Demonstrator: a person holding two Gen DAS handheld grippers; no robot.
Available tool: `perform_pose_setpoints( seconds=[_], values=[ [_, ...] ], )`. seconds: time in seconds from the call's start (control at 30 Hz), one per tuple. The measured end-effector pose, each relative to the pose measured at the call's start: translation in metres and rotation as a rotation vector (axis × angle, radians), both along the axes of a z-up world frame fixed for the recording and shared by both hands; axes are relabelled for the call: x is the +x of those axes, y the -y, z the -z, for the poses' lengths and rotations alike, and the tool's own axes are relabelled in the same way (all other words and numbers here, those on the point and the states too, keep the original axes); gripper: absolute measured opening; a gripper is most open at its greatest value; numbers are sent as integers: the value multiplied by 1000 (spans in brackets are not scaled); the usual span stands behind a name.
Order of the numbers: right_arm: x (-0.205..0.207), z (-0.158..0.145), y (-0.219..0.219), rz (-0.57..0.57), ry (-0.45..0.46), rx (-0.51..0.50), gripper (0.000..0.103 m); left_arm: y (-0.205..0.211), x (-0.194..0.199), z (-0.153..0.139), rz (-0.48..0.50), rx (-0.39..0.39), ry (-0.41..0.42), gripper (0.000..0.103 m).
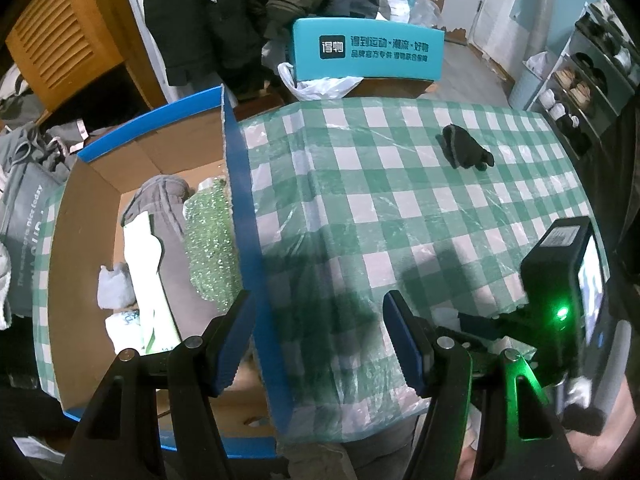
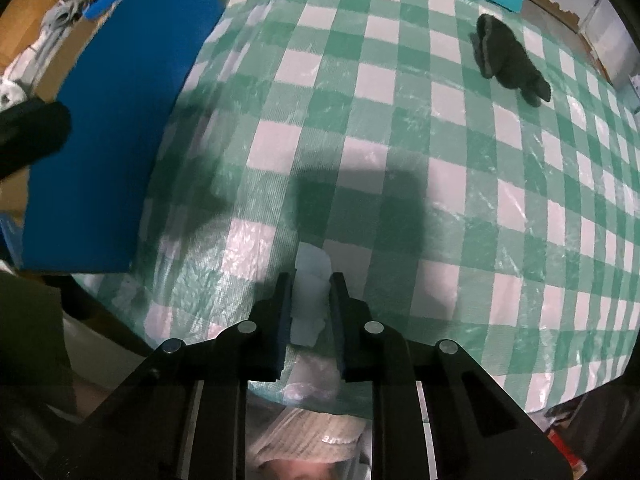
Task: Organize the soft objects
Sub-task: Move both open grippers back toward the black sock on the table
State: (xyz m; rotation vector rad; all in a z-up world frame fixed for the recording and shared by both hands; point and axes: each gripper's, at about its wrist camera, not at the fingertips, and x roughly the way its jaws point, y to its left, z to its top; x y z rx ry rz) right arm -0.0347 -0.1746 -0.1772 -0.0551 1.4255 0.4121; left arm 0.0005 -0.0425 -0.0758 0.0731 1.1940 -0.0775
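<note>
My right gripper (image 2: 312,278) is shut on a small white cloth (image 2: 310,304) at the near edge of the table, and the cloth bulges out between its pads. A dark glove (image 2: 508,60) lies alone at the far right of the checked tablecloth (image 2: 400,120); the left wrist view shows the glove (image 1: 466,148) too. My left gripper (image 1: 320,304) stands open with nothing in it, straddling the blue wall (image 1: 240,208) of a cardboard box. Inside the box lie a grey garment (image 1: 168,200), a green sparkly piece (image 1: 210,240) and a white sock (image 1: 114,284).
A teal carton (image 1: 368,50) and a white plastic bag (image 1: 316,86) stand behind the table. Dark coats (image 1: 208,12) hang at the back. A shoe rack (image 1: 580,92) is at the right. Grey bags and clothes (image 1: 28,184) pile up left of the box.
</note>
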Motion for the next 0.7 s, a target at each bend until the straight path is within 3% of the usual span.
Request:
perform_pose_setpoints(
  seconds=[0.5, 0.7],
  values=[
    [26, -44, 69, 121, 94, 39, 17, 39, 17, 0, 48, -1, 0, 67],
    [38, -48, 91, 179, 122, 51, 17, 59, 25, 5, 71, 10, -10, 67]
  ],
)
